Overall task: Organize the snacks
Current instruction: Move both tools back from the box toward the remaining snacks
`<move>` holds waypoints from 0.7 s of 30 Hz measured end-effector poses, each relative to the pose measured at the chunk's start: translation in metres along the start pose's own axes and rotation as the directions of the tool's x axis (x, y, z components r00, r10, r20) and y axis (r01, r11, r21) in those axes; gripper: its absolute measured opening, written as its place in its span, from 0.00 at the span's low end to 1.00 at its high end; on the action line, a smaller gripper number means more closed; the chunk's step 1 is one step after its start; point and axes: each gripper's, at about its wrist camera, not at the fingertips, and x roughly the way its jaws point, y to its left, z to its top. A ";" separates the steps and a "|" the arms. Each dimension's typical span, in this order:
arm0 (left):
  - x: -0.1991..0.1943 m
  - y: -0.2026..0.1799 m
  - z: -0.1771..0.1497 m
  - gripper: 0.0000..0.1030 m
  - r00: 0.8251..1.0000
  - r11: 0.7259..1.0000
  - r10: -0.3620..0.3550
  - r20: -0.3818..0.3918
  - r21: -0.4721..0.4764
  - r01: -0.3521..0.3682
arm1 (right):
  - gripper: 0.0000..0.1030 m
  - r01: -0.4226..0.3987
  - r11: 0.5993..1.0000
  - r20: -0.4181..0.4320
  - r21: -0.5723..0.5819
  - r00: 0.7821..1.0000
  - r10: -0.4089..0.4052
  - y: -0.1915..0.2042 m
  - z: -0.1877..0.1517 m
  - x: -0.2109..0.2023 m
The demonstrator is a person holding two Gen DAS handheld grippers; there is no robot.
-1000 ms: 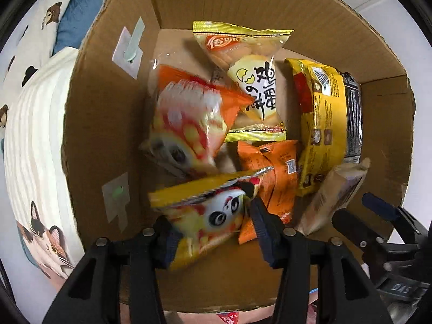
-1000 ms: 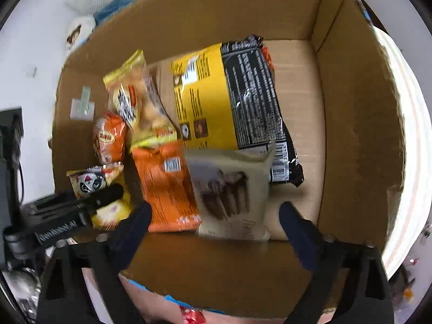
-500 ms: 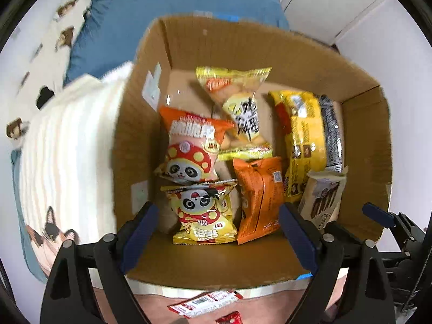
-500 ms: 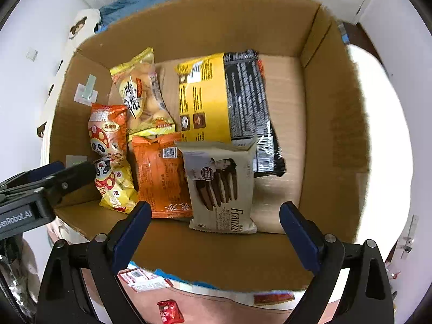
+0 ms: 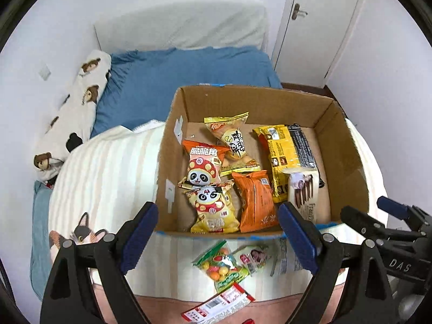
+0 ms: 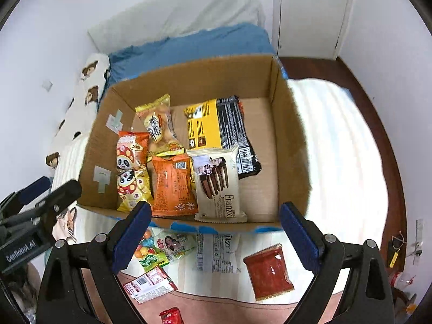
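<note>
At the bed's near edge both claws, left [image 5: 216, 239] and right [image 6: 213, 236], hang open and empty; I'd grab the red pack [image 6: 268, 271] flat, then drop it into the box [image 6: 289, 145].

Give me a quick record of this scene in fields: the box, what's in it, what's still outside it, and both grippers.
container: cardboard box, open top, on a striped blanket
inside, left side: two panda snack bags
inside, middle: orange packet, yellow bread bag
inside, right: Franzzi biscuit pack overlapping a yellow-and-black pack
outside, in front of box: candy bag, red packet, a few other wrappers
left gripper: open, empty
right gripper: open, empty
</note>
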 end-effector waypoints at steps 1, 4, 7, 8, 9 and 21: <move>-0.007 -0.001 -0.004 0.89 1.000 1.000 0.005 0.015 0.006 -0.005 | 0.95 0.000 1.000 0.012 -0.004 1.000 0.000 0.001 -0.002 -0.006; -0.026 -0.005 -0.017 0.89 0.998 1.000 0.014 0.057 0.015 -0.015 | 0.95 0.001 1.000 0.054 -0.022 0.999 0.000 0.004 -0.013 -0.028; -0.042 -0.007 -0.026 0.89 0.996 1.000 0.011 0.085 0.018 -0.012 | 0.95 -0.006 0.999 0.095 -0.032 0.995 0.009 0.008 -0.025 -0.051; -0.049 -0.008 -0.029 0.89 0.995 1.000 0.009 0.095 0.021 -0.011 | 0.95 -0.011 0.999 0.105 -0.032 0.994 0.015 0.009 -0.028 -0.058; -0.055 -0.010 -0.031 0.89 0.995 1.000 0.010 0.104 0.022 -0.012 | 0.95 -0.022 0.999 0.116 -0.033 0.993 0.025 0.009 -0.032 -0.066; -0.053 0.004 -0.108 0.89 0.992 0.991 0.116 0.047 0.058 -0.118 | 0.95 -0.178 0.984 -0.149 0.027 0.972 0.181 0.016 -0.133 -0.028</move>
